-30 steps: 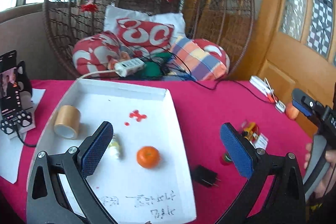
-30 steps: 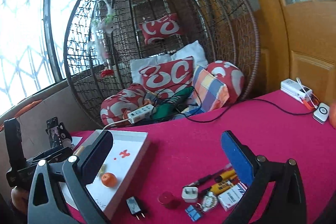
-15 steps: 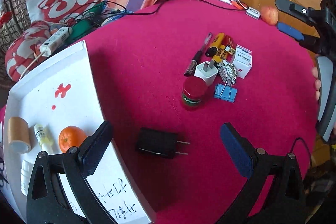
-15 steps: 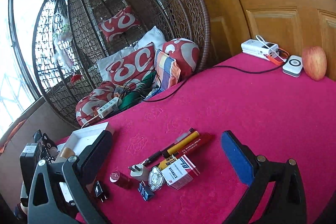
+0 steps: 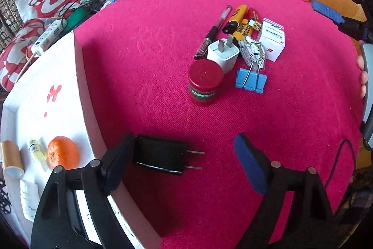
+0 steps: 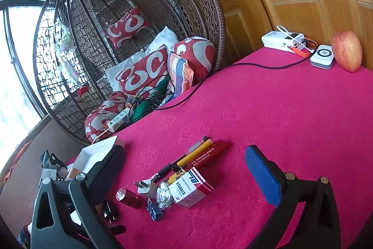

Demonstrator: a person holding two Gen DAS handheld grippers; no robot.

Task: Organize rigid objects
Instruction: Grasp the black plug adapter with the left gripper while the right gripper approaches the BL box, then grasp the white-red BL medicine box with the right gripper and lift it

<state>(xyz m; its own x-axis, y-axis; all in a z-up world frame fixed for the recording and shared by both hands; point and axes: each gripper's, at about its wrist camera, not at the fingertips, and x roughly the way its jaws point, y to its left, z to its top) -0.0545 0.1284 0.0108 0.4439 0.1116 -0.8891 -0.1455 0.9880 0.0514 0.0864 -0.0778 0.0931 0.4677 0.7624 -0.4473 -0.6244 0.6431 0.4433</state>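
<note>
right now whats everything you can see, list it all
black plug: 1, black, on the cloth between the left jaws
red jar: 1, red, mid table
white plug: 1, white, behind the jar
blue clip: 1, blue, right of the jar
small box: 1, white, right end of the pile
pen: 1, black, left of the pile
yellow and red sticks: several, back of the pile
tray: 1, white, left
orange: 1, in the tray
tape roll: 1, tan, in the tray
apple: 1, red, far corner
left gripper: open, jaws have just been closing
right gripper: open, above the pile
</note>
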